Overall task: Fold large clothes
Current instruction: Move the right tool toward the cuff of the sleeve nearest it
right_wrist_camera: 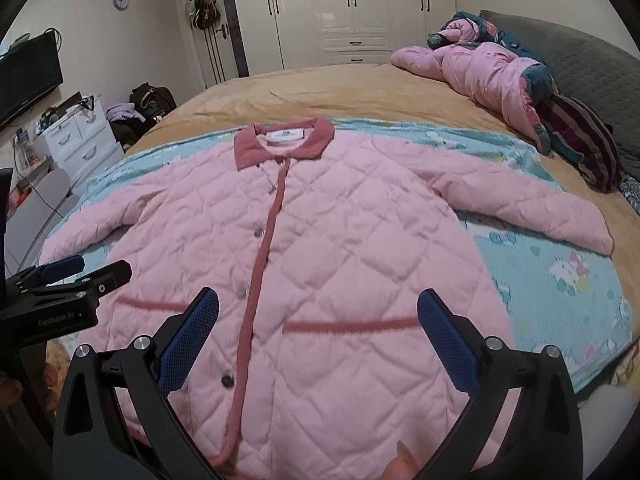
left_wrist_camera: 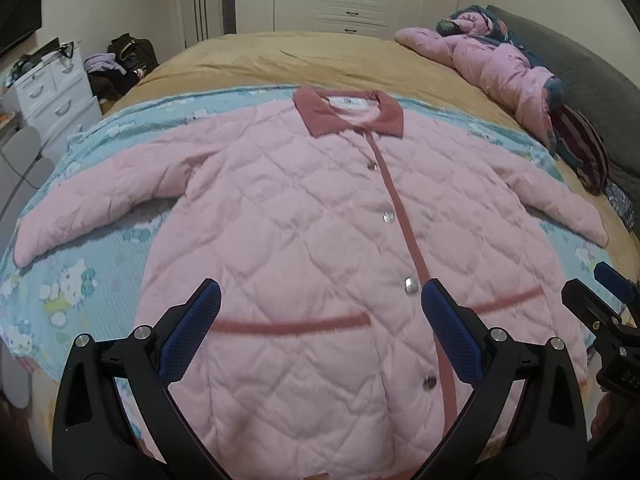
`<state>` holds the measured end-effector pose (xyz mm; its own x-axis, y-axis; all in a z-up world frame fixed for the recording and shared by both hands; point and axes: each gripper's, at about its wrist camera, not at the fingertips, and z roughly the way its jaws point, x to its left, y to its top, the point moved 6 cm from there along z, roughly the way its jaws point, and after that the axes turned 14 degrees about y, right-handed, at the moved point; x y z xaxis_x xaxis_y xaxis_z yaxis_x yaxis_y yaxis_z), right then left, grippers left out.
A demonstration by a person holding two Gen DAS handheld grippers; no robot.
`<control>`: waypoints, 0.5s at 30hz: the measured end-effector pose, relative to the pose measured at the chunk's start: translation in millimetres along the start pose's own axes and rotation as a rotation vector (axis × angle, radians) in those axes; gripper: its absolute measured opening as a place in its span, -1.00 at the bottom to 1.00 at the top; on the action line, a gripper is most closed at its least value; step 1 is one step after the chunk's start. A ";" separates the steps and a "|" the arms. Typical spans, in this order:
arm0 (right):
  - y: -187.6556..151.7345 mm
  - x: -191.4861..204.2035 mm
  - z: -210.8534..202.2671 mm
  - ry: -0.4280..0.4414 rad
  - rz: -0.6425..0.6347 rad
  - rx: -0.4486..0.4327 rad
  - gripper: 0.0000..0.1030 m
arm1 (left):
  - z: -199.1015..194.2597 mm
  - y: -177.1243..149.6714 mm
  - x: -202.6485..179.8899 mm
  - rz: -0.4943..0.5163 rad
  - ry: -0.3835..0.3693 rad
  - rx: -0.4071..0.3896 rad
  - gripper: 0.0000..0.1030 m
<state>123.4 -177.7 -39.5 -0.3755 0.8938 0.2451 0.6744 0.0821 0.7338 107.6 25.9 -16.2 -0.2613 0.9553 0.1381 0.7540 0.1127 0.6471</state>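
Note:
A pink quilted jacket (left_wrist_camera: 304,224) (right_wrist_camera: 340,232) with a dark rose collar (left_wrist_camera: 348,114) and snap placket lies flat and buttoned, front up, sleeves spread to both sides, on a light blue cartoon-print sheet (left_wrist_camera: 72,276) (right_wrist_camera: 560,264). My left gripper (left_wrist_camera: 320,300) hovers open above the lower front of the jacket, nothing between its blue pads. My right gripper (right_wrist_camera: 318,308) is likewise open over the lower front, holding nothing. Each gripper shows at the edge of the other's view: the right gripper (left_wrist_camera: 600,304) and the left gripper (right_wrist_camera: 80,272).
The sheet lies on a tan bedspread (right_wrist_camera: 320,88). A heap of pink and dark clothes (right_wrist_camera: 520,80) and a grey pillow (right_wrist_camera: 580,60) lie at the far right. A white drawer unit (left_wrist_camera: 52,92), bags and white wardrobes (right_wrist_camera: 352,8) stand beyond the bed. A fingertip (right_wrist_camera: 400,464) shows at the bottom.

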 end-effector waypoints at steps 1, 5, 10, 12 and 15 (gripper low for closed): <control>6.8 -1.6 1.5 0.000 0.000 -0.006 0.92 | 1.9 5.3 0.3 -0.002 0.006 0.002 0.82; 32.1 -8.9 6.3 0.015 0.010 -0.027 0.92 | 10.6 27.3 0.5 -0.011 0.016 0.006 0.82; 63.1 -21.7 10.8 0.001 0.010 -0.055 0.92 | 23.2 57.7 -4.4 -0.029 0.005 0.008 0.82; 75.9 -30.6 12.0 -0.011 0.024 -0.069 0.92 | 27.4 67.2 -8.1 -0.037 -0.006 0.012 0.82; 90.4 -41.7 12.5 -0.028 0.035 -0.091 0.92 | 33.4 83.6 -14.9 -0.037 -0.006 0.002 0.82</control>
<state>207.9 -202.1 8.7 -0.3342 0.9073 0.2551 0.6259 0.0113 0.7798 194.6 30.2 10.8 -0.2856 0.9521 0.1091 0.7448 0.1489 0.6504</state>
